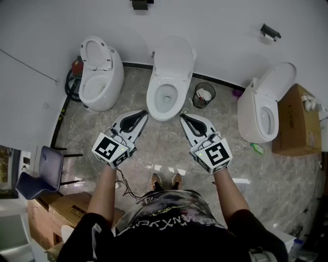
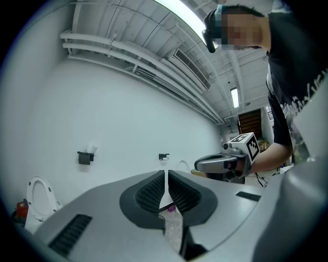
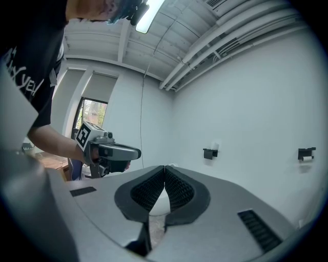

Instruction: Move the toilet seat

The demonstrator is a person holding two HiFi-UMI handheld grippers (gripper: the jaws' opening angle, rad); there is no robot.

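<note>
Mock-up bathroom in a workshop or test space, not a real restroom. Left toilet [image 1: 100,77], middle toilet [image 1: 169,82] and right toilet [image 1: 264,107] stand side by side, no stalls, along the far white wall [image 1: 220,30]. Marble-look floor [image 1: 154,148], wire wastebasket [image 1: 204,94], paper holder [image 1: 269,32] on the wall. Cardboard box [image 1: 297,120] far right, more boxes [image 1: 66,207] and a chair [image 1: 43,171] near left. Bare ceiling pipes [image 2: 128,51], strip light [image 3: 148,15] overhead.

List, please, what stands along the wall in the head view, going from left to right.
left toilet → middle toilet → waste bin → right toilet → cardboard box
</note>
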